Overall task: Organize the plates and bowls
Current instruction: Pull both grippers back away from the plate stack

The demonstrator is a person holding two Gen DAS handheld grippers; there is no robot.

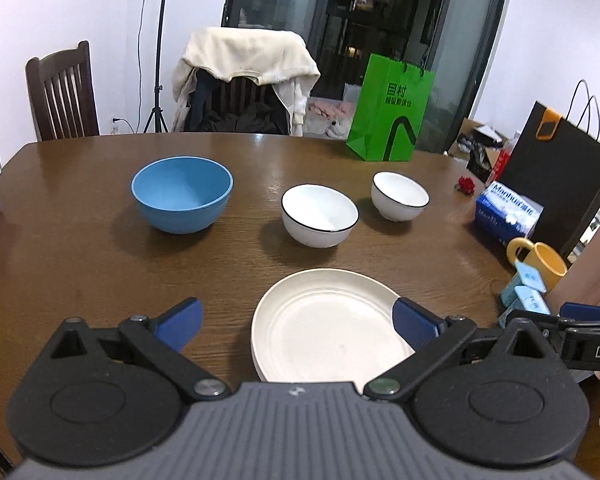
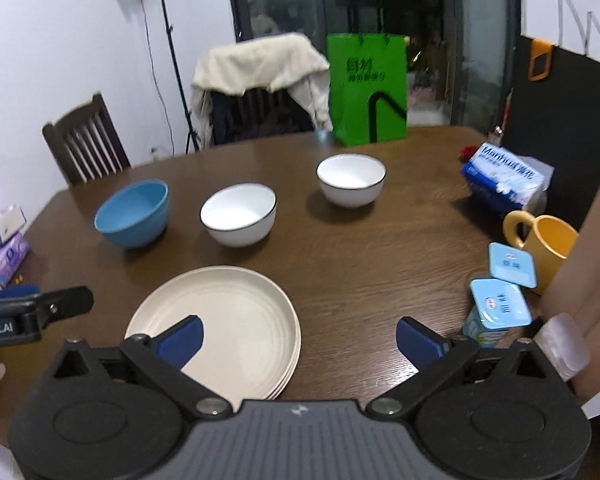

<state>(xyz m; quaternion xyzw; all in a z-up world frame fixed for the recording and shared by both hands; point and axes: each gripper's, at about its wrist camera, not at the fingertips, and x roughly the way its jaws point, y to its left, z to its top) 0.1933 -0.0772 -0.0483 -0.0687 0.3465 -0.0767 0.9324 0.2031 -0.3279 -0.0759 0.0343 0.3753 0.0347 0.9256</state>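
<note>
A stack of cream plates (image 1: 324, 328) (image 2: 236, 320) lies near the table's front edge. Behind it stand a blue bowl (image 1: 182, 194) (image 2: 134, 214) on the left, a white black-rimmed bowl (image 1: 319, 215) (image 2: 239, 214) in the middle, and a second white bowl (image 1: 399, 195) (image 2: 351, 184) to the right. My left gripper (image 1: 298, 326) is open and empty, hovering over the plates' left side. My right gripper (image 2: 300, 340) is open and empty, above the plates' right edge. Each gripper's edge shows in the other's view.
A brown wooden table (image 1: 100, 264) (image 2: 360, 248). On its right: a yellow mug (image 1: 540, 260) (image 2: 548, 240), two yogurt cups (image 2: 500, 300), a blue tissue pack (image 2: 504, 176), a black bag (image 1: 556, 168). A green bag (image 1: 392, 116) (image 2: 366, 88) stands at the back. Tissue boxes (image 2: 4, 248) sit at the left. Chairs stand behind.
</note>
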